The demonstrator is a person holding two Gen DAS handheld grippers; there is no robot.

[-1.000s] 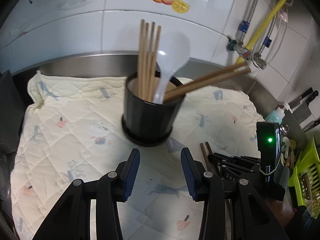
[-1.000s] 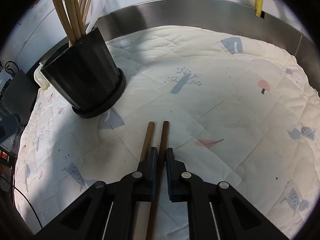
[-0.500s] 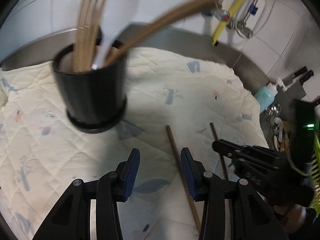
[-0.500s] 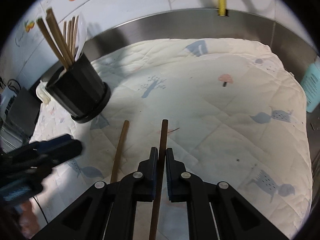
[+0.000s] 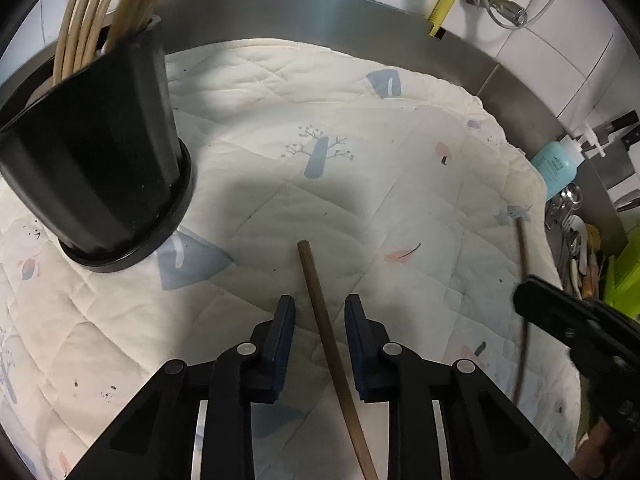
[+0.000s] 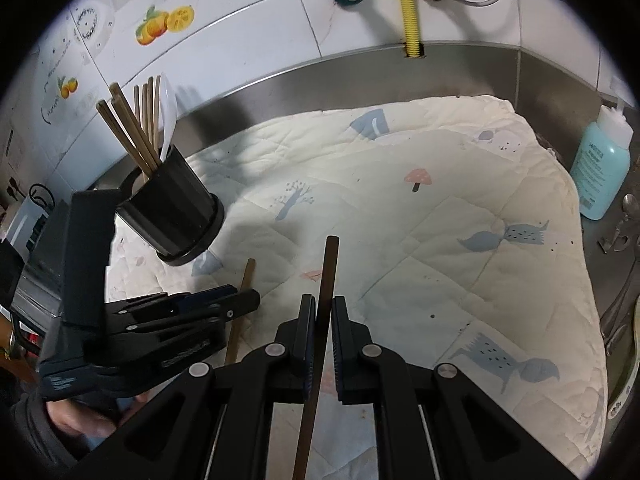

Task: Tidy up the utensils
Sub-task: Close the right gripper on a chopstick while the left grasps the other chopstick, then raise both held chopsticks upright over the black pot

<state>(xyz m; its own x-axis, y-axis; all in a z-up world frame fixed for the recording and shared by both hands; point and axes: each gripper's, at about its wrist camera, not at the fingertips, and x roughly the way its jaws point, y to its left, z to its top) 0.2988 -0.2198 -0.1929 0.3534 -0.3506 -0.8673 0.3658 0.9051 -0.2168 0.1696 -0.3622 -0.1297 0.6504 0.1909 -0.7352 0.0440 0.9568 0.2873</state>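
Chopstick [image 5: 320,312] lying on quilt between spread left claw [image 5: 319,312], right claw [image 6: 323,312] pinching second chopstick [image 6: 326,280]

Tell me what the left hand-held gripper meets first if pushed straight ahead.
The left hand-held gripper points down at the quilted mat; the chopstick already lies between its open jaws. It probably meets the mat first.

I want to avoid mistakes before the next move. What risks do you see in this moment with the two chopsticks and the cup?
1. The left gripper is open around a chopstick on the quilted mat that lies slanted between its fingers; closing may pinch it off-centre and rotate it.
2. The right gripper holds the dark chopstick near its middle, so it could pivot.
3. The black cup is already crowded; insertion could tip it.
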